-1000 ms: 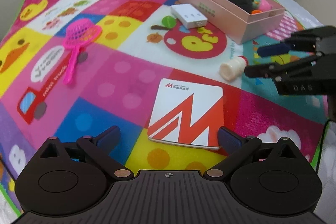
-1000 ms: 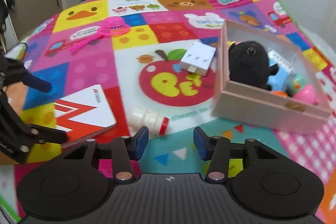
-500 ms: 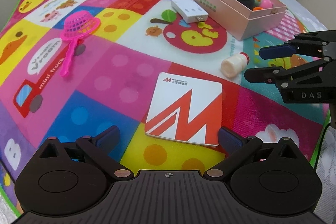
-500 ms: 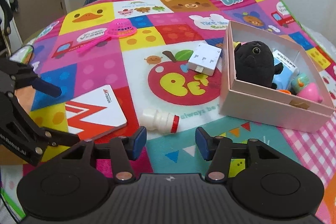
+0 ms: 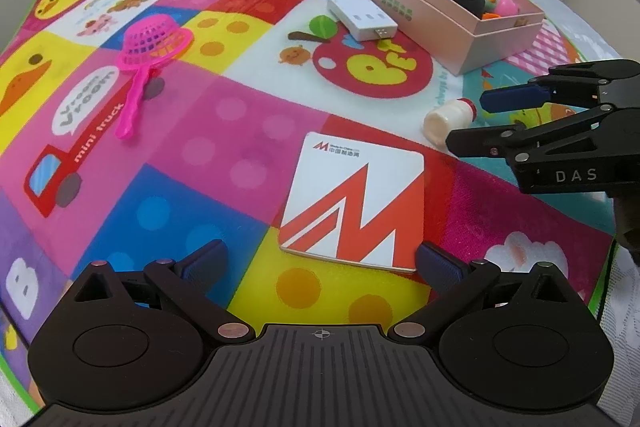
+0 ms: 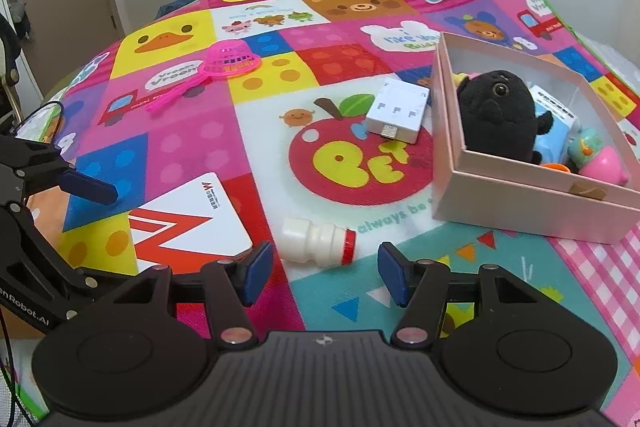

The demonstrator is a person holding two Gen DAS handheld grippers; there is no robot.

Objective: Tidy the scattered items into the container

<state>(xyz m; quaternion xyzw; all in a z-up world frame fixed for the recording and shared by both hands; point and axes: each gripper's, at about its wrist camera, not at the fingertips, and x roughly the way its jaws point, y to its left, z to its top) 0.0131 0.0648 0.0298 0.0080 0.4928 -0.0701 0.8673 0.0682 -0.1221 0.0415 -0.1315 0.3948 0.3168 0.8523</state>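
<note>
The right gripper (image 6: pixel 324 267) stands with its jaws apart, having just been opening, and nothing is pressed between the pads; the bottle (image 6: pixel 318 241) lies on its side just beyond the gap, untouched. The left gripper (image 5: pixel 320 259) is spread wide with nothing gripped, its pads flanking the near edge of the card (image 5: pixel 354 203), which lies flat on the mat (image 5: pixel 192 155). Each gripper also appears in the other's view, cut off by the frame edge: the right one at the right of the left view, the left one at the left of the right view. The mat covers most of both views; its far edge is seen only in the right view. The box (image 6: pixel 532 199) stands on the mat beyond the bottle. Its near wall hides the lower parts of its contents. The right view looks into it and shows a black plush (image 6: pixel 496 115), a pale blue carton (image 6: pixel 556 131), a pink toy (image 6: pixel 604 163) and other small toys, partly covered and hard to identify; the left view shows only the plush top and coloured fragments. The white adapter (image 6: pixel 400 109) lies just beside the box, outside it; whether they touch cannot be told. The pink strainer (image 5: pixel 148 51) lies well apart from the box, dome up. The bottle's red cap faces the box; the left view shows it partly behind the right gripper's finger.
</note>
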